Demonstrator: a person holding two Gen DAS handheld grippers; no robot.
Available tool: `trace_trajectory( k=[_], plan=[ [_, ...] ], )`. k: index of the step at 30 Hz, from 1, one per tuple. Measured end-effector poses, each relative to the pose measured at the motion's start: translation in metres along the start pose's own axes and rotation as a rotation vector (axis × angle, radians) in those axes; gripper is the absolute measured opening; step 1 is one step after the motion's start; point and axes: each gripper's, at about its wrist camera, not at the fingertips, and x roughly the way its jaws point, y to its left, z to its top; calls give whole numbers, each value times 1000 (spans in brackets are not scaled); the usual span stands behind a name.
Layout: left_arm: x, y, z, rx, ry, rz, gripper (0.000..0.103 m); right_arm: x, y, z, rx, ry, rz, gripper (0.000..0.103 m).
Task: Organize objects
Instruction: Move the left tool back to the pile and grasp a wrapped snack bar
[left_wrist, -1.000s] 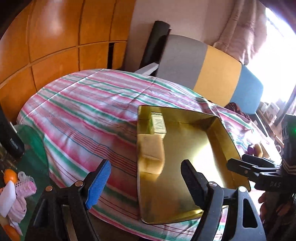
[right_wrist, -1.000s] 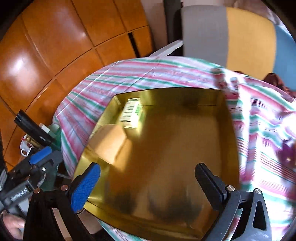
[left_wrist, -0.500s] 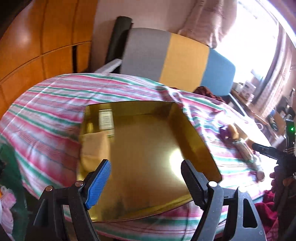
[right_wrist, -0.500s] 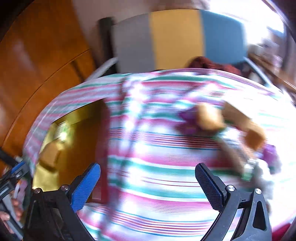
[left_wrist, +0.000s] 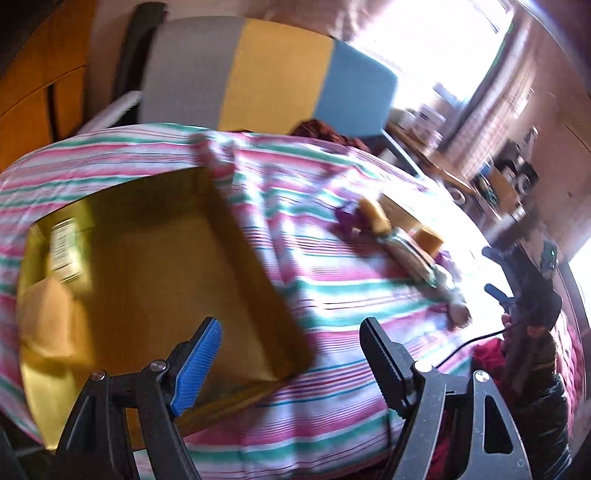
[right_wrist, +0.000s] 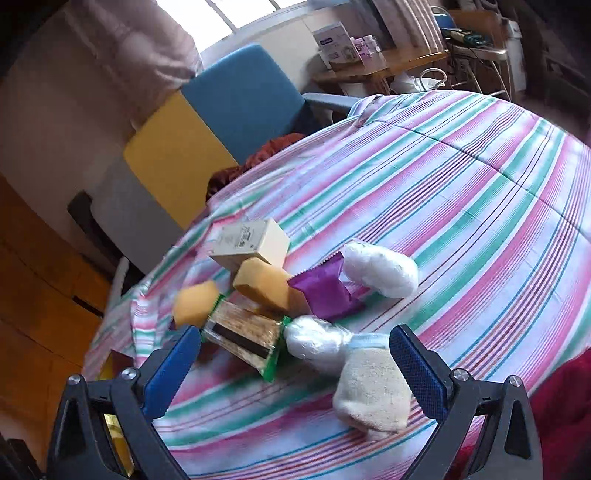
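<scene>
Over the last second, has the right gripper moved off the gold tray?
Yes. The right gripper has swung rightward, away from the gold tray, and now hangs open over the pile of items, its fingers either side of the beige sock.

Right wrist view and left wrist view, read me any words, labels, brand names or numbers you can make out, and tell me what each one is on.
No text can be read in either view.
Cream box: dark print on its top face, too blurred.
Label on the box in the gold tray: lines of print, motion-blurred.
White boxes on the far shelf: blue markings, too small.
Clear snack packet: no lettering legible.
</scene>
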Motion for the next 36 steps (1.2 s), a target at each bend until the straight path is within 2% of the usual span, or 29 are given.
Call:
trace_trajectory(
  k=[5,9,13,16,21,28,29,32,36],
  plan=[
    [34,-45,16,46,68,-58,78,-5,-1,1,25,-16,47,103],
    [70,-76,29,46,135,-109,77,-5,-4,-1,50,-18,87,103],
    [115,-97,38,-13,217,-167,69,-3,-4,-2,52,-4,123,103],
    [140,-109,44,-63,245,-214,63,-4,-2,-2,47,-2,147,103],
    [180,-131,60,-114,251,-223,62,-4,-5,-2,68,-1,178,103],
    [225,-146,79,-155,252,-172,62,-2,-10,0,95,-2,205,103],
    [230,-146,79,-160,252,-172,56,-2,-11,0,102,-1,210,103],
    [225,-143,78,-176,224,-236,32,2,-14,1,123,14,225,103],
    [196,-130,68,-150,200,-294,25,3,-16,1,132,13,220,103]
  ],
)
